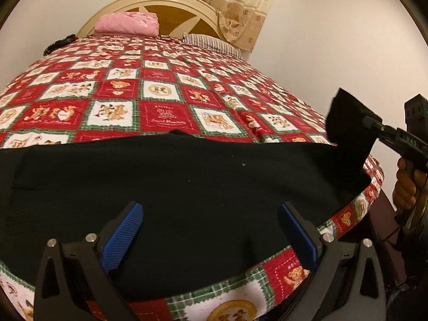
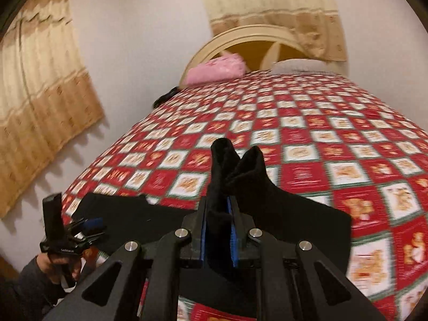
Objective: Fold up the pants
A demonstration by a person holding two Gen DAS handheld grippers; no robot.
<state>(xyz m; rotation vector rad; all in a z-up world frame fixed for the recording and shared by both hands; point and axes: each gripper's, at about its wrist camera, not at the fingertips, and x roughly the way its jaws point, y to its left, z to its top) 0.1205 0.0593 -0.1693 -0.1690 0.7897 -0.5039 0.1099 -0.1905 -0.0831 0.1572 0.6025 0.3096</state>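
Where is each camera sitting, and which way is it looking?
Left wrist: sits on the left hand-held gripper, low at the bed's near edge, facing the headboard over the black pants; its open blue fingers show, plus the right hand.
Right wrist: sits on the right hand-held gripper, raised, facing the headboard; its fingers are shut on a lifted pants end, and the left hand shows.
Shared: pants, bear-pattern bedspread, pink pillow, curtains.
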